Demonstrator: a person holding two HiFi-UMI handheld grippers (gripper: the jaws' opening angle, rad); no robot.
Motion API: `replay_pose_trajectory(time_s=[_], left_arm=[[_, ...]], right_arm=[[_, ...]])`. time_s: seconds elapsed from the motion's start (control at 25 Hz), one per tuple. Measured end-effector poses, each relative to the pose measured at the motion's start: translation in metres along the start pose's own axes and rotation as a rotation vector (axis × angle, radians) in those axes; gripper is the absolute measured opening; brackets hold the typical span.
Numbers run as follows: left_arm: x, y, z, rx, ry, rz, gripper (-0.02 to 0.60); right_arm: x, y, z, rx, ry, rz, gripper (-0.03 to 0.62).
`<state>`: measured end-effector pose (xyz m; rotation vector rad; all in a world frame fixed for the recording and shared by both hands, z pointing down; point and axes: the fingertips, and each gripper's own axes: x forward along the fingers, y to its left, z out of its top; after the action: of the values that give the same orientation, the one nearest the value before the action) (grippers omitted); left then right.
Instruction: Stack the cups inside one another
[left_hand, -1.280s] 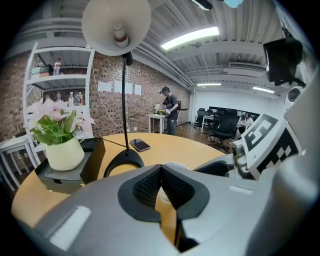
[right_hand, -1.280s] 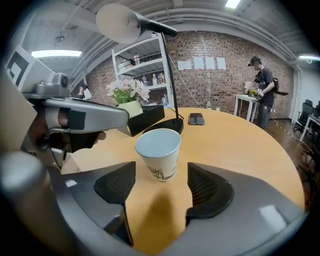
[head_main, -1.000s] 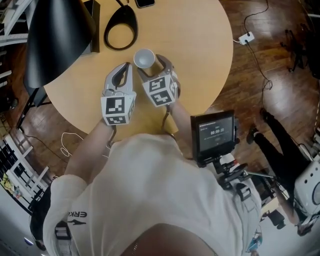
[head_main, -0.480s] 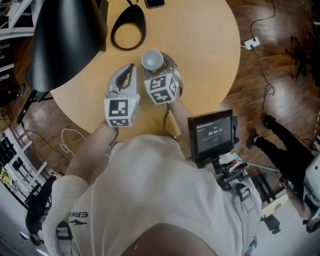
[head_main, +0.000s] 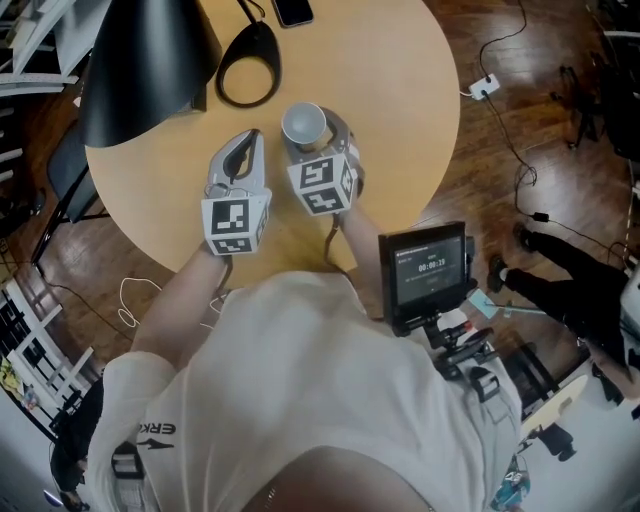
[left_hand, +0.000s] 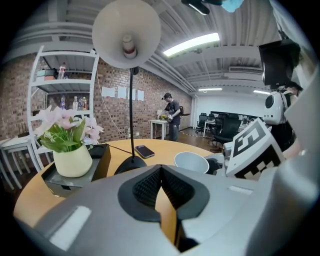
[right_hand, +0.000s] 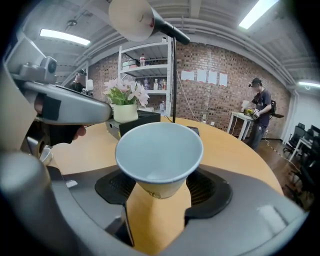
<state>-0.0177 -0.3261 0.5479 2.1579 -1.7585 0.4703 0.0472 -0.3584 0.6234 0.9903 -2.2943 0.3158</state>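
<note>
Gripping 1 white paper cup, the right tongs have both dark pads on the cup's lower wall. Their jaws have just been closing, with the cup between them. The cup is upright with its mouth up and nothing inside. I can't tell whether its base touches the worktop.

In the head view the cup is near the middle of the round wooden worktop. The right tongs' marker cube is at 6 o'clock from the cup.

The left tongs are just beside the right tongs, at 8 o'clock from the cup. Their jaws are together at the tips and hold nothing; only worktop shows in the wedge below the tips. In the left gripper view the cup is at 2 o'clock from those tips, apart from them.

The black ring-shaped lamp base is at 11 o'clock from the cup, near but not touching. The black lamp shade hangs over the worktop edge at 10 o'clock. A phone lies flat at 12 o'clock, past the lamp base.

A pale pot of pink flowers sits in a black tray on the far-left side of the worktop. A small screen is at 5 o'clock from the cup, off the worktop over the wood floor. A person stands well beyond the worktop by a brick wall.
</note>
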Motion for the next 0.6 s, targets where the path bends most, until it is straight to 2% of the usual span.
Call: replay_pose_trajectory(time_s=[0.12, 0.36, 0.6], left_arm=[[-0.002, 0.0, 0.005, 0.003, -0.024, -0.003, 0.002], [-0.057, -0.006, 0.031, 0.003, -0.118, -0.004, 0.002], [-0.097, 0.004, 0.042, -0.004, -0.186, 0.004, 0.002]], right_arm=[[-0.013, -0.007, 0.009, 0.01, -0.036, -0.033, 0.324], [-0.088, -0.001, 0.052, 0.031, -0.162, -0.117, 0.324], [-0.14, 0.014, 0.091, 0.041, -0.274, -0.152, 0.324]])
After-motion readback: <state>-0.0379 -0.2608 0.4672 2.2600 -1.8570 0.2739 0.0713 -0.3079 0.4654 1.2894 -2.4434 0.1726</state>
